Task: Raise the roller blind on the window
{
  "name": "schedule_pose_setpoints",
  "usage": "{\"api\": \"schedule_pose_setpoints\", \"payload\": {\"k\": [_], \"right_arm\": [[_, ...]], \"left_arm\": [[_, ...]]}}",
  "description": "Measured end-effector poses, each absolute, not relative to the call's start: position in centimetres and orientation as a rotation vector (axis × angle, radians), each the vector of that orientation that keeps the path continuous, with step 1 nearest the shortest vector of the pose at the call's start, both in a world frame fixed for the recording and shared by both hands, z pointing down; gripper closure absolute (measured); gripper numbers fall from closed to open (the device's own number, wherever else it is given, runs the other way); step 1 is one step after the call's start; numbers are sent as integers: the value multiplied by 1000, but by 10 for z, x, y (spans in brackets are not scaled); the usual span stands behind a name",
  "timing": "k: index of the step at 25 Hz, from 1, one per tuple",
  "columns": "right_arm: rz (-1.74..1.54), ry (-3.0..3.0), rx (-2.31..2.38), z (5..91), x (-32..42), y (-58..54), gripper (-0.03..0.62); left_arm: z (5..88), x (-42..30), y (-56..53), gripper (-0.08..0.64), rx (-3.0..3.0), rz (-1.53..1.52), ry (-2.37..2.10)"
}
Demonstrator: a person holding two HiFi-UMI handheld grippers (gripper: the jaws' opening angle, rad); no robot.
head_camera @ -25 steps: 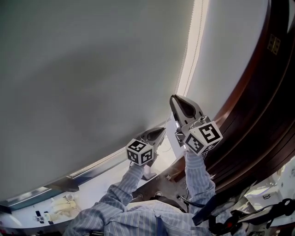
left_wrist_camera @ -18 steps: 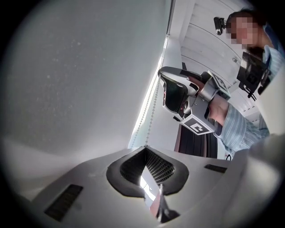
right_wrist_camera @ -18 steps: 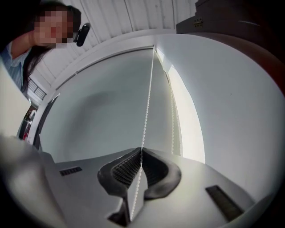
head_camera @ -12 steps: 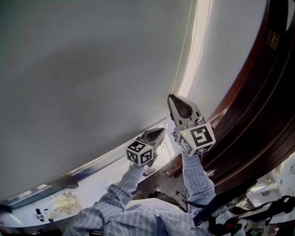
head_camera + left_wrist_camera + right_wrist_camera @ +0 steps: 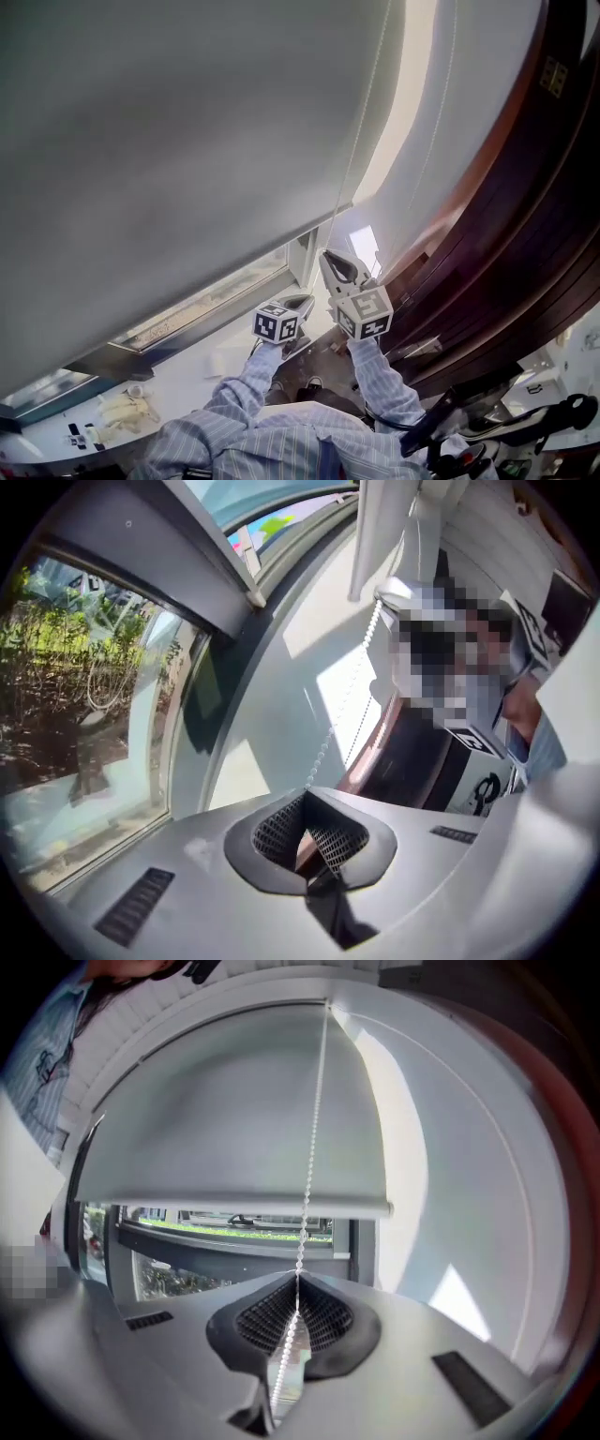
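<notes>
White beaded pull cord (image 5: 314,1129) hangs vertically from the part-raised grey fabric roller blind (image 5: 187,141) at upper left, straight down into the right gripper (image 5: 298,1288), whose just-closing jaws clamp it, while the left gripper (image 5: 305,799), beside and lower, pinches the cord too.

Left gripper (image 5: 307,794) has its jaws together at the tips, mesh pads (image 5: 274,832) meeting in a V. Bead chain (image 5: 326,742) enters right at the tip and is pinched there. It runs taut up and to the right from the jaws, upper end lost against white parts near the top. Window pane (image 5: 84,696) on the left, shrubs and greenery outside. Dark window frame (image 5: 141,546) slants across top left. White ledge (image 5: 272,658) behind the chain, sunlit patch on it. Brown wood strip (image 5: 373,747) just right of the chain. Far right: a marker cube (image 5: 487,785) and a person's striped sleeve (image 5: 544,747).
</notes>
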State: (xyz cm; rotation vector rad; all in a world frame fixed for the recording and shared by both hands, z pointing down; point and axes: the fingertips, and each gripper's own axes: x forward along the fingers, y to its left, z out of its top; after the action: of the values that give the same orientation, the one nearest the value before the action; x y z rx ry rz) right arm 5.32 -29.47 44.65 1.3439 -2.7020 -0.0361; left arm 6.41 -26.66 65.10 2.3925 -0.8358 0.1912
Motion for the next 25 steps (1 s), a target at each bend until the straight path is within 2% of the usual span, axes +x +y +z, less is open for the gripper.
{"api": "schedule_pose_setpoints", "payload": {"k": [3,6,11,17,19,21,25], "right_arm": [[-7,-2717,1328,453,44,-292,583],[-79,-2661,1328,447,40,-295,583],[-60,-2649,1366,451,51,-299,583],[-61,-2655,1373,450,62,-305,583],[-61,-2661,1373,450,61,-303,583],[-68,-2666,1367,450,57,-300,583],[-88,-2674,1349,450,50,-292,583]], "left_arm": [[654,67,-255,555,2432,177,-826],[623,59,-247,551,2533,77,-850],[490,24,-220,515,2868,-164,-1026],[292,60,-196,515,3226,-341,-905],[254,65,-217,508,3257,-316,-1016],[223,65,-245,463,3229,-372,-1099],[200,58,-295,460,3123,-478,-1142]]}}
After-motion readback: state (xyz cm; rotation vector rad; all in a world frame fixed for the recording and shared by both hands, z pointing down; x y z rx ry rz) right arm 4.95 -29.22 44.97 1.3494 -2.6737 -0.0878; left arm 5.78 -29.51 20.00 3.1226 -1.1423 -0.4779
